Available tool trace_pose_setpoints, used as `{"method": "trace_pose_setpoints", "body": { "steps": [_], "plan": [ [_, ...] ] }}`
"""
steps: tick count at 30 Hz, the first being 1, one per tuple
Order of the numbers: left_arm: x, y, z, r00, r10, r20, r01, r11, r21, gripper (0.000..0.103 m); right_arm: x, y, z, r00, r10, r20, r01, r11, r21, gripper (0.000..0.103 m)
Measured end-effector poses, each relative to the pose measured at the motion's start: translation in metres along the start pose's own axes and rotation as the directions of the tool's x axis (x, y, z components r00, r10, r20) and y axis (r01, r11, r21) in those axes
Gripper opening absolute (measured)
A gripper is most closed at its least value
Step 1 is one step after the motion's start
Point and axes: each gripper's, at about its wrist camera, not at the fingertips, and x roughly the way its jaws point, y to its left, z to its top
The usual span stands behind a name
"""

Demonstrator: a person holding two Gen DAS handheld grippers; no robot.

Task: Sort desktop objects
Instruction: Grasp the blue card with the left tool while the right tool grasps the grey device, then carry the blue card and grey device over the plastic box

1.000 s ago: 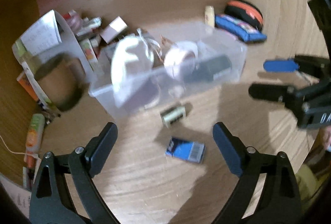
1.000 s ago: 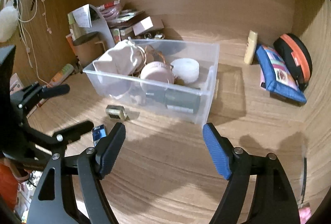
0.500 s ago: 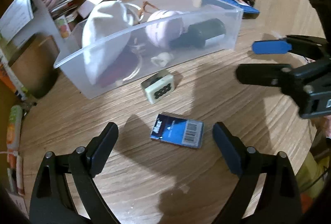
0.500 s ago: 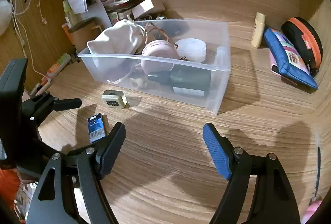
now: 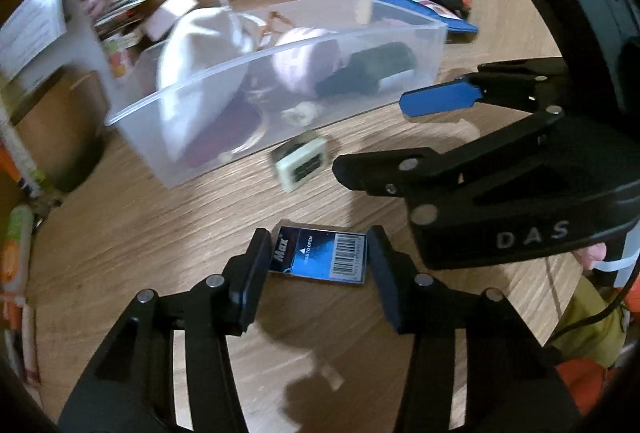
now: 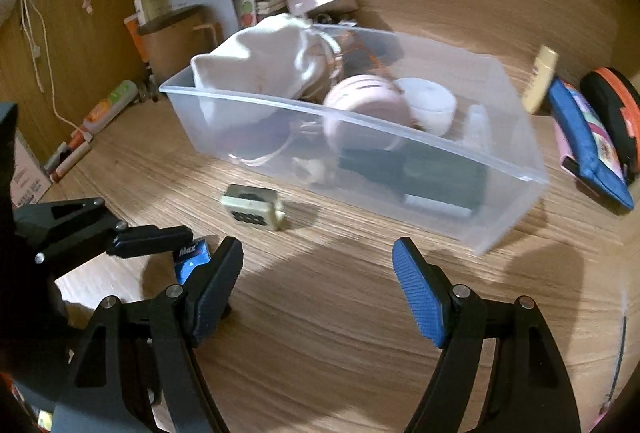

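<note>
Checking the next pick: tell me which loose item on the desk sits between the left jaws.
The flat blue box, barcode up; the cream block lies farther off, beside the clear bin.

In the right wrist view the blue packet (image 6: 191,260) shows only a corner, the rest hidden behind the left gripper (image 6: 168,233) and the near black finger (image 6: 214,285) of the right one. The clear bin (image 5: 280,57) and its contents are smeared by motion in the left wrist view, so the dark item (image 5: 360,73) inside cannot be identified. Whether the closing jaws already press the packet's edges cannot be told.
</note>
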Motion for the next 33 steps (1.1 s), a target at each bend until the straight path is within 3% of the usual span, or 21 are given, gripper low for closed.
{"method": "trace_pose_setpoints", "body": {
  "steps": [12, 21, 25, 33],
  "plan": [
    [-0.032, 0.063, -0.033, 0.997, 0.061, 0.048, -0.05, 0.98, -0.193, 0.049, 0.028, 0.035, 0.018, 1.0, -0.011, -0.022, 0.01, 0.999, -0.046, 0.071],
    [-0.042, 0.073, -0.026, 0.993, 0.079, 0.087, -0.059, 0.976, -0.211, 0.049, 0.042, 0.042, 0.023, 0.999, -0.01, -0.047, 0.007, 0.998, -0.065, 0.032],
    [-0.042, 0.072, -0.022, 0.991, 0.092, 0.094, -0.07, 0.972, -0.223, 0.049, 0.04, 0.046, 0.021, 1.0, -0.017, -0.024, 0.015, 0.996, -0.094, 0.031],
    [-0.045, 0.067, -0.011, 0.988, 0.108, 0.114, -0.079, 0.969, -0.234, 0.049, 0.006, 0.04, 0.01, 0.998, 0.044, 0.035, -0.04, 0.994, -0.097, 0.031]
  ]
}}
